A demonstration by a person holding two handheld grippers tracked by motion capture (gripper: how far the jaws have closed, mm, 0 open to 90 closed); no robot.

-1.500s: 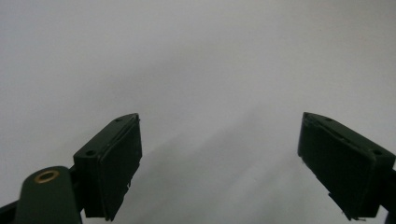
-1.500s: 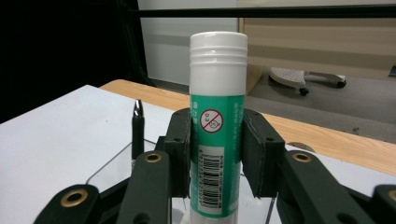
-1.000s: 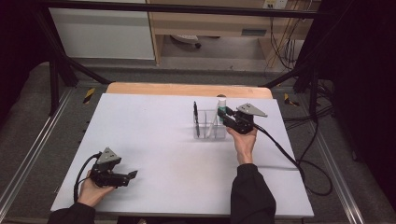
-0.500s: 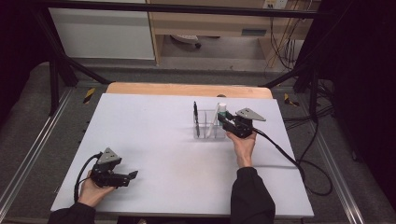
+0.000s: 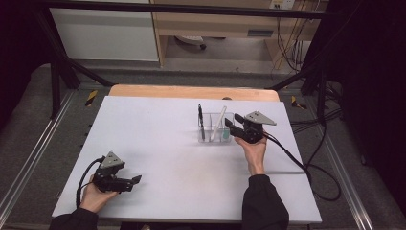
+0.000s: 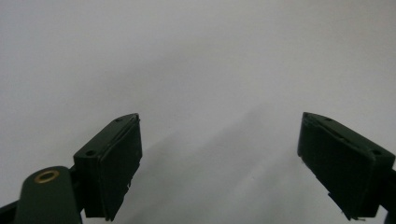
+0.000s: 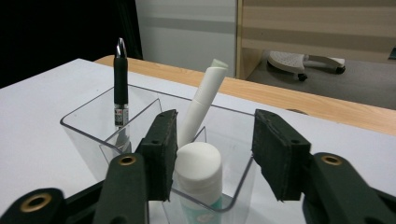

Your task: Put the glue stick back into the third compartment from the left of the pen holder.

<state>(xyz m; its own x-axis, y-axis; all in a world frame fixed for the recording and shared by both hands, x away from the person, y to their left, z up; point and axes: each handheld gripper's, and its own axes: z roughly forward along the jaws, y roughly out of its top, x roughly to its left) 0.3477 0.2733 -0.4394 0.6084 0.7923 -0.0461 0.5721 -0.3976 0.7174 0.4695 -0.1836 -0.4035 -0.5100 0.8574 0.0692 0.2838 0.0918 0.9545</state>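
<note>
A: Why is the right gripper (image 7: 212, 156) at the clear organiser (image 7: 81, 128), centre right of the high view?
B: It looks like it just set the white-capped tube (image 7: 200, 173) inside; its jaws have been opening, apart around the cap
A: The left gripper (image 5: 129, 182)?
B: Lower left, jaws wide, holding nothing

A lab recording bay: a white table (image 5: 158, 143) inside a black metal frame (image 5: 57, 72), dark curtains either side, loose cables (image 5: 292, 43) hanging behind, grey carpet and a wooden cabinet (image 5: 215, 24) beyond.
</note>
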